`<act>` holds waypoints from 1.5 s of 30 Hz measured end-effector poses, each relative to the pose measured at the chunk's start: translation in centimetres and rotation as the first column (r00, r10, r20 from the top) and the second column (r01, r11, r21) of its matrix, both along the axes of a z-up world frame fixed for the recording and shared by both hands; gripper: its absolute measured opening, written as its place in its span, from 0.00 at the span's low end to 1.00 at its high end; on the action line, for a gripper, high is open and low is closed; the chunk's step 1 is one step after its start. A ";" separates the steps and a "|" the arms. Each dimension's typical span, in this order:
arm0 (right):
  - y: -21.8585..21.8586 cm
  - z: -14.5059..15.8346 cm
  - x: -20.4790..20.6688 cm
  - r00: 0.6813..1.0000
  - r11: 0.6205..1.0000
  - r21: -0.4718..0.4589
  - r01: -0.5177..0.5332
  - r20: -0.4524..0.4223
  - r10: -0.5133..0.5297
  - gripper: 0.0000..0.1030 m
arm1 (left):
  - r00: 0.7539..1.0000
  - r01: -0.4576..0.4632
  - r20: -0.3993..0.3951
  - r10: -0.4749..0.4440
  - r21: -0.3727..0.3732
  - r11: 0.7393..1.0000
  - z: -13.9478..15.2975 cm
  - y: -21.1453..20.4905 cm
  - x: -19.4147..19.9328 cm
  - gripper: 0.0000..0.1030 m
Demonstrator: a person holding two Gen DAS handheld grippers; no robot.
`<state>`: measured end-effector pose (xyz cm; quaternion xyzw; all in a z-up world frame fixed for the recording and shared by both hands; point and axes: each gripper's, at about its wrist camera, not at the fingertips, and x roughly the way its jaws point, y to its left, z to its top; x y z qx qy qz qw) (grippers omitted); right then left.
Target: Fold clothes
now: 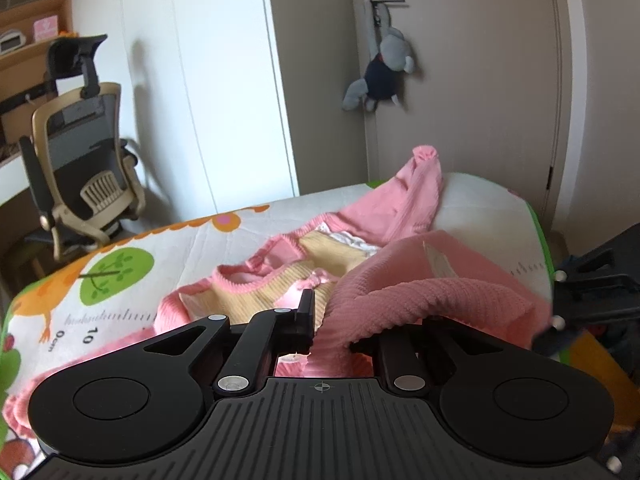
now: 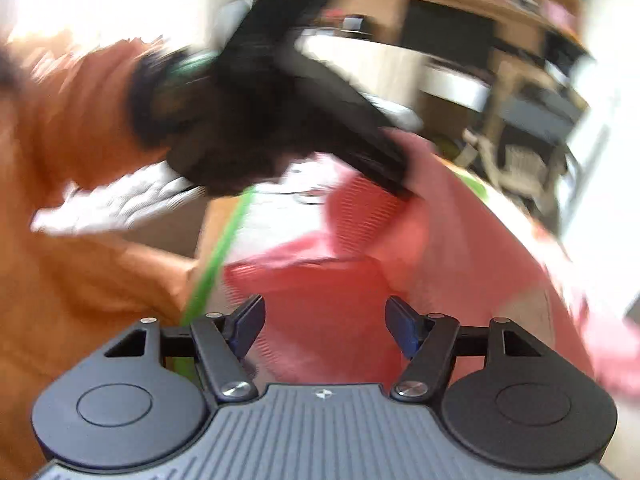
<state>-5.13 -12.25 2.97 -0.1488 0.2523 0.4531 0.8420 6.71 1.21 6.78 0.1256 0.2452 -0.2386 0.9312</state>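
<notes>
A pink ribbed garment [image 1: 404, 216] with a yellow ribbed lining [image 1: 256, 288] lies crumpled on a printed play mat [image 1: 132, 280]. My left gripper [image 1: 320, 320] is shut on a thick fold of the pink fabric, which bulges up over its right finger. In the blurred right wrist view the same pink garment [image 2: 360, 248] spreads below my right gripper [image 2: 324, 320], which is open with nothing between its fingers. The left gripper [image 2: 380, 160] shows there too, a dark blur pinching the pink cloth.
The mat has a green border [image 2: 224, 248] and a ruler print [image 1: 80, 328]. An office chair [image 1: 88, 168] stands left by a desk. A grey plush toy [image 1: 384, 68] hangs on the door. A person's orange sleeve [image 2: 72, 152] fills the left of the right wrist view.
</notes>
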 end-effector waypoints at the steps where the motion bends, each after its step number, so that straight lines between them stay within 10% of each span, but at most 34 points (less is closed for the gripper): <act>1: 0.0 -0.5 0.4 0.999 1.000 0.011 0.024 -0.032 -0.024 0.65 | 1.000 0.002 0.002 -0.002 -0.011 1.000 0.1 0.0 0.0 0.11; 7: -1.6 -2.3 1.5 0.966 0.964 -0.072 0.255 -0.015 -0.256 0.65 | 0.998 0.055 0.022 -0.053 -0.064 0.996 0.2 0.3 -1.0 0.10; 13: -12.8 0.9 1.4 0.828 0.826 -0.072 0.559 0.100 -0.552 0.66 | 0.990 0.137 -0.007 -0.139 -0.103 0.985 -1.6 0.9 -3.0 0.10; 16: -15.8 2.8 -0.8 0.850 0.854 -0.005 0.520 0.103 -0.516 0.69 | 0.974 0.207 -0.070 -0.216 -0.124 0.971 -3.2 1.2 -4.2 0.10; 22: -17.5 6.8 -4.6 0.902 0.911 0.229 0.344 0.189 -0.388 0.84 | 0.895 0.352 -0.242 -0.374 -0.132 0.927 -6.4 1.2 -7.3 0.44; 29: -13.7 5.6 -0.4 0.909 0.899 0.221 0.377 0.099 -0.406 0.92 | 0.831 0.396 -0.341 -0.440 -0.195 0.897 -7.2 2.3 -9.4 0.78; 36: -10.9 1.3 4.2 0.918 0.896 0.206 0.394 -0.043 -0.393 0.96 | 0.949 0.169 -0.263 -0.177 -0.054 0.984 -5.3 5.3 -10.7 0.85; 43: -10.0 -2.2 6.8 0.872 0.854 0.181 0.488 -0.139 -0.469 0.96 | 0.980 0.073 -0.196 -0.029 0.220 0.973 -7.0 4.4 -10.9 0.59; 45: -10.4 -2.7 6.9 0.858 0.838 0.187 0.513 -0.156 -0.490 0.96 | 0.984 0.064 -0.175 -0.022 0.239 0.969 -7.3 4.2 -10.8 0.37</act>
